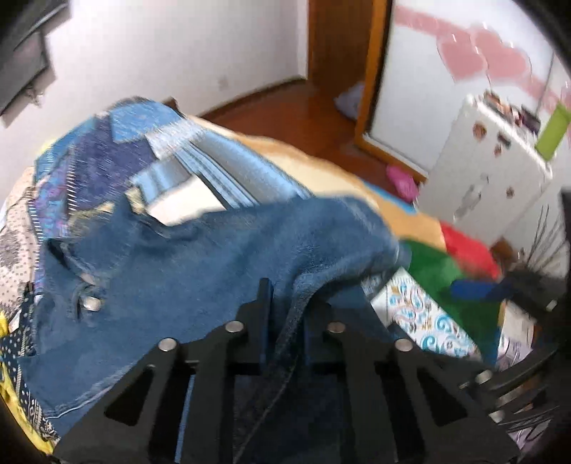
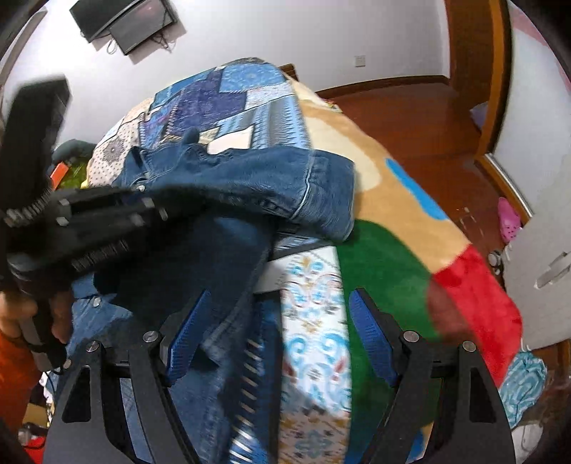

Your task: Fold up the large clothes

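Observation:
A blue denim garment lies bunched on the bed, with a metal button at the left. My left gripper is shut on a seamed edge of the denim and holds it lifted. In the right wrist view the denim is folded over itself, and the left gripper reaches in from the left, clamped on the cloth. My right gripper is open and empty, its blue pads spread wide over the denim edge and the bedding.
The bed carries a blue patchwork quilt and a tan, green and red blanket. A wooden floor, a door frame, a white cabinet and pink slippers lie to the right. A wall screen hangs behind.

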Demonstrator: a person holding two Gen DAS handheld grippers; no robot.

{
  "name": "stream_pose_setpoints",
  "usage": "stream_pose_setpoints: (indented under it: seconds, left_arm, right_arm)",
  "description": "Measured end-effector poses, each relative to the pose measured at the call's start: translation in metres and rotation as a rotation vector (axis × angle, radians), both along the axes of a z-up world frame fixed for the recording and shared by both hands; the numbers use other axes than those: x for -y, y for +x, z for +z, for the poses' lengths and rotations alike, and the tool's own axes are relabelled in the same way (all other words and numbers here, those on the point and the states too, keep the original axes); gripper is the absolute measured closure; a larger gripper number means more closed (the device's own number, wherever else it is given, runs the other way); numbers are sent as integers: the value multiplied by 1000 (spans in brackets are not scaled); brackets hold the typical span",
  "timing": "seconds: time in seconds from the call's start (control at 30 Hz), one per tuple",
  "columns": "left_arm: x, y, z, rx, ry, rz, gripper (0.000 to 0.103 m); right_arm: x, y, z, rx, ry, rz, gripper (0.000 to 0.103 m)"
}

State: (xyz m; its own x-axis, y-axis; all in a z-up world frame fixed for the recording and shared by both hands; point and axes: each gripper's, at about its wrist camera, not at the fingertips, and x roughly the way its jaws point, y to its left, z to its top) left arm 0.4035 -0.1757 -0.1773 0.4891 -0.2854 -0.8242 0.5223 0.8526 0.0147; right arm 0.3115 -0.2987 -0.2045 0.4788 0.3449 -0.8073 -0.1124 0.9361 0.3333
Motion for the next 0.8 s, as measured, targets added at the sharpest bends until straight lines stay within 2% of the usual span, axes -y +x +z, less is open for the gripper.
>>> stream_pose_setpoints:
  seconds: [0.13,0.27,0.37,0.47,0.53,0.6,0.63,0.7,0.73,0.8]
  left_arm:
    - [-42,3,36,63,-85,100,95]
    - [-99,-6,54,134,-92,221,96]
    - [-148,-20,48,129,-84,320,96]
    - [-191,-37,19,51,-79,393,93]
    - [-214,-47,-12,-35,-66,440,88]
    - [-228,-56,-38,-99,-64,473,74]
    - [-235,-60,-49,-124,-68,487,71]
    - [-242,-71,-59,-122,-63,500,68]
    - [-241,-74,-58,-111,-56,500,63]
    - [-237,-76,-54,-91,2,503,39]
  right_arm:
    - [-17,6,-3,5,-10,34,26]
    - [-32,9,-18,-39,-61,68,26]
    - [-34,6,-28,-68,-70,79,25]
    - [-35,1,-28,-55,-91,84,21]
    - [-36,-1,-29,-59,-107,85,20]
    - [-40,-1,-29,-64,-129,88,20]
    - [-42,0,-29,-66,-143,88,20]
    - [-44,0,-28,-68,-164,85,20]
    - [-44,-1,-28,-72,-169,81,20]
    - [-45,0,-28,-82,-172,71,20]
